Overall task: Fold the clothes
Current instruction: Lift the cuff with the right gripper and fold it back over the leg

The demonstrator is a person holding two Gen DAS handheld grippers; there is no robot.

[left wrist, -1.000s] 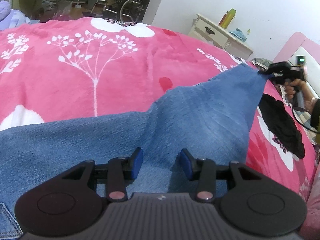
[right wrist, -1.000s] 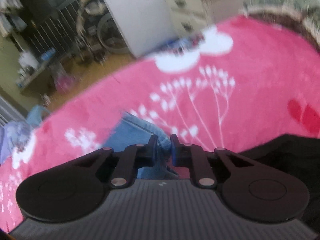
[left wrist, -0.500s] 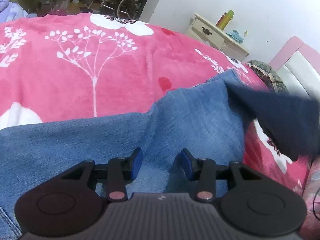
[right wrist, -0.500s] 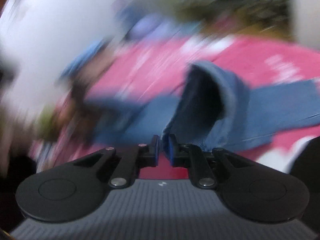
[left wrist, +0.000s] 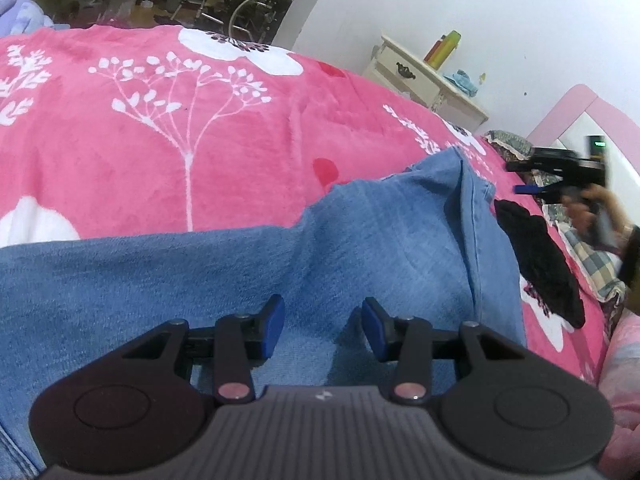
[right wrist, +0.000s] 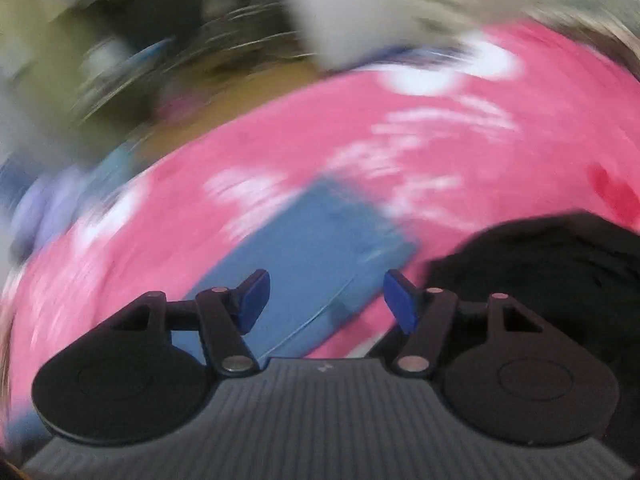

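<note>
Blue jeans (left wrist: 360,248) lie spread on the pink flowered blanket (left wrist: 200,140). One leg runs to the right, its end (left wrist: 464,184) lying loose with a raised crease. My left gripper (left wrist: 324,328) stands low over the denim with its blue pads apart and flat cloth showing between them. In the left wrist view my right gripper (left wrist: 524,178) is held in a hand beyond the leg end. Its jaws are opening, with nothing between them. The blurred right wrist view shows that gripper (right wrist: 326,300) wide above the jeans leg (right wrist: 312,248).
A black garment (left wrist: 540,264) lies on the blanket right of the jeans, also at the right gripper's side (right wrist: 552,280). A white nightstand (left wrist: 424,76) with bottles, a pink headboard (left wrist: 580,120) and a wheelchair (left wrist: 248,4) stand beyond the bed.
The right gripper, shut on the jeans leg end, swung it through the air, let it go and opened. The leg end now lies loose on the bed. The left gripper stayed put.
</note>
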